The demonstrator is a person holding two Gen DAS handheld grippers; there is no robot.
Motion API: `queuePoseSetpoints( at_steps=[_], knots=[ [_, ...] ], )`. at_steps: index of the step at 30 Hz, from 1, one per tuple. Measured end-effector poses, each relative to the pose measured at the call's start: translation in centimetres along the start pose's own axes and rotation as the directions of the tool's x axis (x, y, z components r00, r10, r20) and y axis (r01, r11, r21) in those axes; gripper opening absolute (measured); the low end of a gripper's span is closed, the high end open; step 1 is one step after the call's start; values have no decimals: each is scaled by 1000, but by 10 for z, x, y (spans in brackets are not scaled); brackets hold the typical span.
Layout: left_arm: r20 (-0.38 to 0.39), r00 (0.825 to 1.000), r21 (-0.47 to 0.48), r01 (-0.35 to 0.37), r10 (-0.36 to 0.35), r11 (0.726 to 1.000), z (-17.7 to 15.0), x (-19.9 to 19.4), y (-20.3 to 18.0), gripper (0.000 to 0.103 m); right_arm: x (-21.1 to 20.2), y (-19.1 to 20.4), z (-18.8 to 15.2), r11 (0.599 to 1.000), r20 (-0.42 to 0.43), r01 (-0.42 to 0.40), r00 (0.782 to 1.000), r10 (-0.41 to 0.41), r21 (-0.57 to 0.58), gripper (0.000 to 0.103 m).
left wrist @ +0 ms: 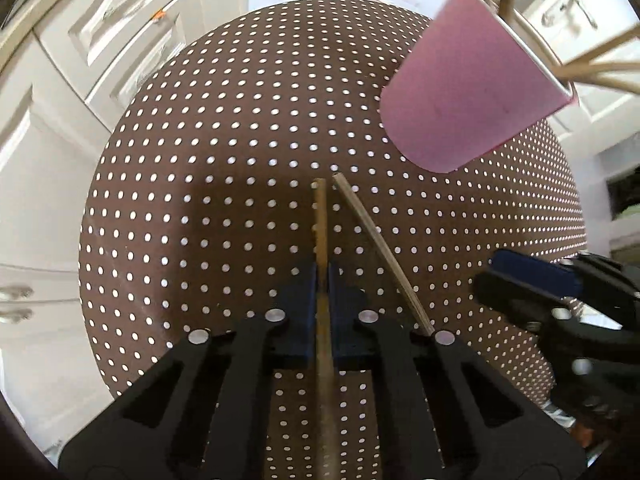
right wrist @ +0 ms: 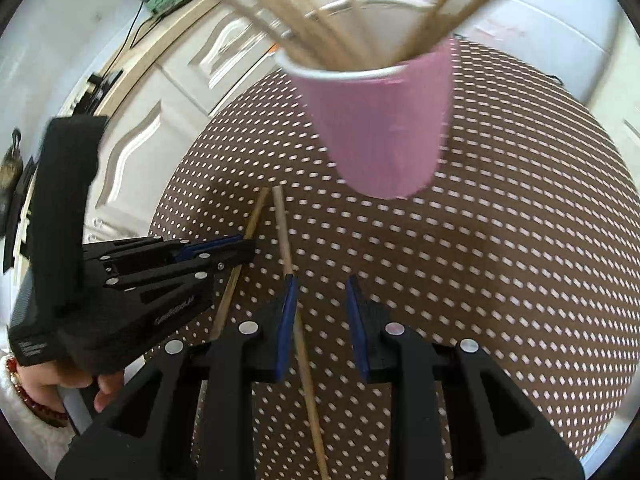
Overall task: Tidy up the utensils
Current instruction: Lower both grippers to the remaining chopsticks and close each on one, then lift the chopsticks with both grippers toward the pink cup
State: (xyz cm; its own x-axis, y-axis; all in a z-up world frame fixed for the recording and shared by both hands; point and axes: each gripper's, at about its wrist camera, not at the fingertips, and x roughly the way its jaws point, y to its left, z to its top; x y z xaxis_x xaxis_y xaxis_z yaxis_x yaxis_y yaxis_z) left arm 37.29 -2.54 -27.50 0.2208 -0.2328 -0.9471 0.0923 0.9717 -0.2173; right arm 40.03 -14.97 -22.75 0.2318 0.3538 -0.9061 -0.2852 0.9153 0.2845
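1. Left gripper (left wrist: 321,280): pads pressed together on a chopstick (left wrist: 320,232). The stick runs lengthwise through the pinch, its far tip pointing out over the table and its near end passing back under the gripper body.
2. Right gripper (right wrist: 320,300): jaws partly spread, nothing pinched. A second chopstick (right wrist: 285,232) lies on the tablecloth (right wrist: 520,280) and runs through the gap, right up against the left pad; cannot tell whether it touches that pad. The right pad is clear of it.
3. Key relation: the second chopstick's long axis runs near to far, roughly in line with the right gripper's pointing direction, leaning slightly left at the far end. It sits off-centre in the gap, toward the left pad. The right hand is the nearer one; the left is already occupied.
4. The two sticks lie close side by side, far tips almost together, spreading apart toward the near end.
5. Person's hand (right wrist: 80,384) grips the left gripper's handle, low left in the right wrist view.
6. Further out: a pink cup (right wrist: 380,128) stands upright on the dotted tablecloth beyond both stick tips, well apart from them. It already holds a bundle of chopsticks (right wrist: 320,12) fanning out of its rim.
7. Judgement: the likely next step is closing the right jaws on the loose stick, then carrying both to the cup.
8. Background: white cabinets (left wrist: 60,160).
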Motion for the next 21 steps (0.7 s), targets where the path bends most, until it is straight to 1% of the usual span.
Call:
queuePoseSetpoints(
  at_steps=[4,7,11,12,14,15,17,18,21],
  knots=[
    [-2,1000,-43,31,-31,999,-5,-4,14,6,19,14,11,999,-43,-12,999,10,-36,23],
    [-3,999,-43,36,-37,998,-7,-6,19,6,30,19,15,998,-75,-14,997,10,-64,23],
    [-2,999,-56,47,-47,997,-6,-8,25,6,42,23,19,996,-112,16,993,-26,-93,22],
    [-2,999,-53,44,-44,998,-9,-7,26,6,45,25,20,994,-117,28,992,-40,-106,20],
    [0,999,-50,42,-42,998,-11,-9,27,6,46,27,19,990,-108,52,992,-66,-133,14],
    [-1,999,-50,43,-43,998,-6,-4,23,6,47,28,19,987,-104,68,991,-83,-143,12],
    [0,999,-48,45,-45,998,-8,-5,23,6,49,30,20,985,-102,83,990,-99,-151,6],
    [2,999,-48,49,-49,998,-8,-6,22,6,50,29,21,986,-103,85,990,-101,-147,5],
    [5,998,-43,60,-59,997,-10,-11,19,6,51,26,22,989,-105,80,990,-94,-125,4]
  ],
)
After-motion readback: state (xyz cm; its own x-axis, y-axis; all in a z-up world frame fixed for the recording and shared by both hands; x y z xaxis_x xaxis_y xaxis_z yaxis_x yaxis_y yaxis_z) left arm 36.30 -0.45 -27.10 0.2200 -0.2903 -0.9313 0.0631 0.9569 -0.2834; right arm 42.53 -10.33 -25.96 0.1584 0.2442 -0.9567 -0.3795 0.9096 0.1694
